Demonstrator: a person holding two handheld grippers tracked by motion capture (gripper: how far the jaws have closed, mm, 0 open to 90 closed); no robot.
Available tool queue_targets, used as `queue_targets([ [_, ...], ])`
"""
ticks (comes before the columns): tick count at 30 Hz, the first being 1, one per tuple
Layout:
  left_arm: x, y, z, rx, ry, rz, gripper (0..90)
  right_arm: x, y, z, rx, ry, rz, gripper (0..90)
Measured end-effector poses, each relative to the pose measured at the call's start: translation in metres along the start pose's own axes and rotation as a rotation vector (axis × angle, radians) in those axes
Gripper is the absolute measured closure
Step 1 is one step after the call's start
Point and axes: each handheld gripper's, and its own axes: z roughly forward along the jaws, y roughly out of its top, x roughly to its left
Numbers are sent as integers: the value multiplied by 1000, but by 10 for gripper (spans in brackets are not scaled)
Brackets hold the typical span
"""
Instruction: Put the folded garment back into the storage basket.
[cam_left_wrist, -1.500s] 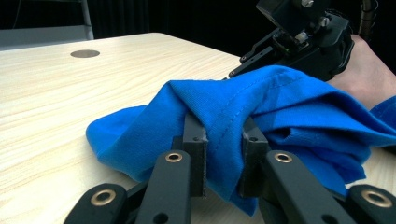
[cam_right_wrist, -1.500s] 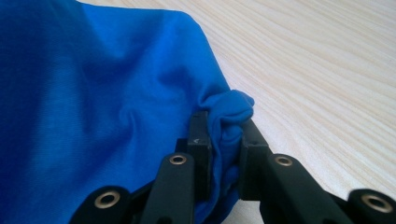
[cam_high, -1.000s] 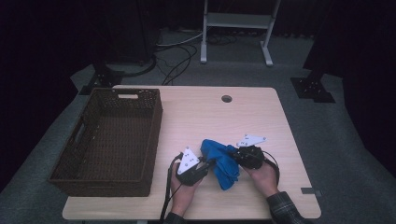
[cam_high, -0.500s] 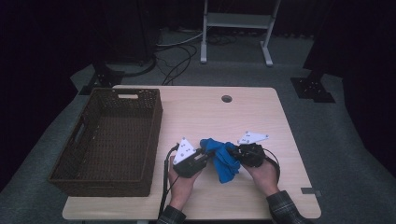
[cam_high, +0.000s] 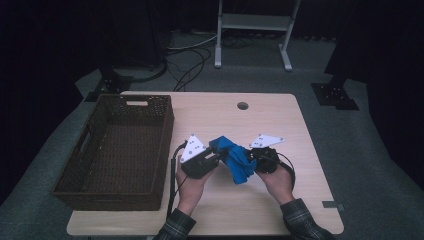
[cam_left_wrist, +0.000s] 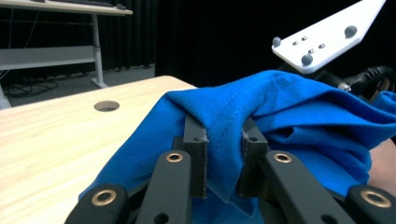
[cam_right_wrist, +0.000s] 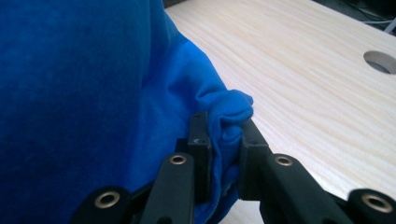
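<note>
Dark curtains and a grey floor surround a pale wooden table (cam_high: 280, 210) with a round hole (cam_high: 243, 106) near its far edge. From the high view, a brown wicker basket (cam_high: 165, 120) stands on the table's left side, with nothing visible inside it. Just to its right, near the front edge, a person's two hands hold the left gripper (cam_high: 216, 159) and the right gripper (cam_high: 248, 159) close together, with a bunched blue cloth (cam_high: 235, 159) between them. The cloth hangs from both, its lower end drooping toward the table.

Looking along the left gripper (cam_left_wrist: 223, 142), its jaws are pressed together on a hemmed fold of the blue cloth (cam_left_wrist: 299, 116), which drapes over and around them. Beyond it rises the white plate of the other tool, and the table hole (cam_left_wrist: 106, 106) lies farther off.

Along the right gripper (cam_right_wrist: 223, 126), the jaws pinch a small crumpled edge of the cloth (cam_right_wrist: 93, 93), which covers that view's left side; bare tabletop (cam_right_wrist: 303, 70) shows behind.

Judging by this, the cloth has been picked up by two points and is being carried or opened out. If it is meant for the basket, the next move calls for both hands to travel left together, keeping their pinch, high enough for the hanging end to clear the basket's rim, before letting go.
</note>
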Motion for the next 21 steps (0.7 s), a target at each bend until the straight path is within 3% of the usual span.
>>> queue_targets([
  [6, 11, 15, -8, -17, 5, -10, 782, 4, 11, 2, -7, -9, -16, 790],
  [14, 22, 24, -22, -28, 8, -16, 782, 14, 26, 5, -12, -21, -30, 790],
  [21, 38, 36, -40, -58, 6, -29, 782, 25, 48, 9, -27, -29, -66, 790],
])
